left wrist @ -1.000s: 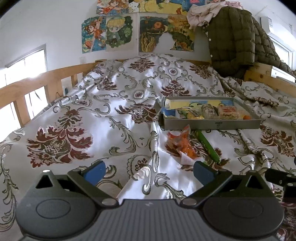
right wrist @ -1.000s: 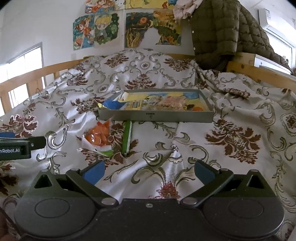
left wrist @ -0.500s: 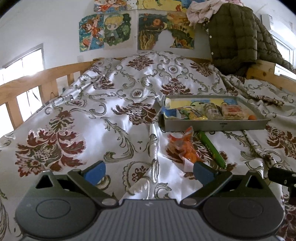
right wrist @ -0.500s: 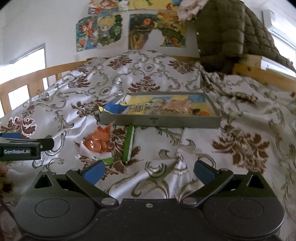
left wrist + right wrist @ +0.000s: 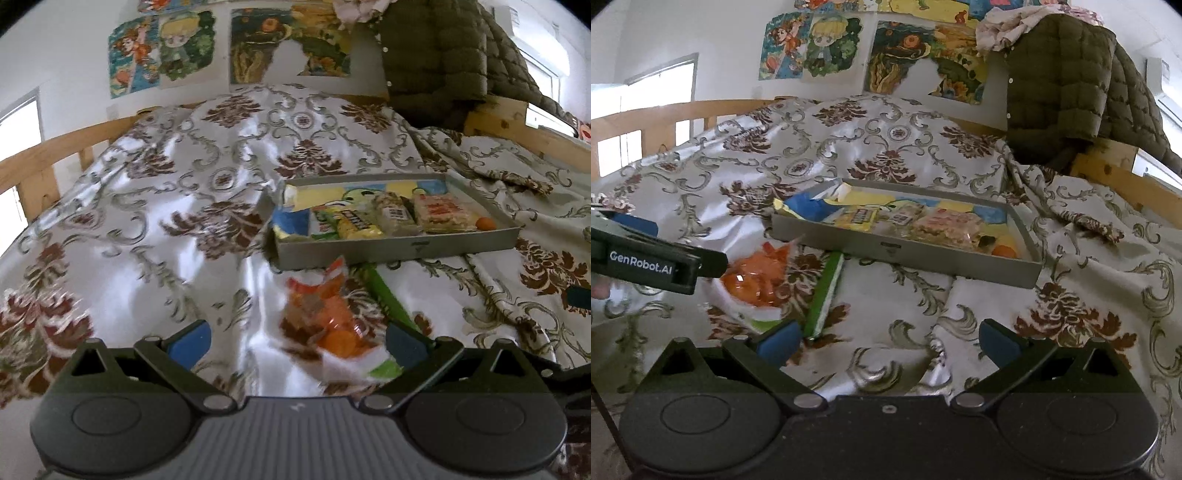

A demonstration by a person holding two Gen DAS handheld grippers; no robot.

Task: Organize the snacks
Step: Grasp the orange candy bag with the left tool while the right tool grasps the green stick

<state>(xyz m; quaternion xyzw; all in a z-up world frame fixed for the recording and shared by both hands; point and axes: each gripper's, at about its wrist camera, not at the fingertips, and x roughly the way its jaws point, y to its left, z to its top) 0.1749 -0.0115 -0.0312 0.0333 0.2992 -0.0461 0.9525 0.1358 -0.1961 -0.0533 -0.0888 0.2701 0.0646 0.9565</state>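
Both tongs gape empty at the bottom of their frames: my left gripper has the orange snack bag just above it, my right gripper the green stick at lower left. Centre right, the grey tray holds more snacks on the bedspread.

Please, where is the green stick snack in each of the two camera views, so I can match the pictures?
Left wrist view: the green stick lies right of centre, beside the orange bag, running toward the right pad of the left gripper.
Right wrist view: the stick lies left of centre, ending near the left pad of the right gripper.
Shared landmark: the grey tray just behind it.
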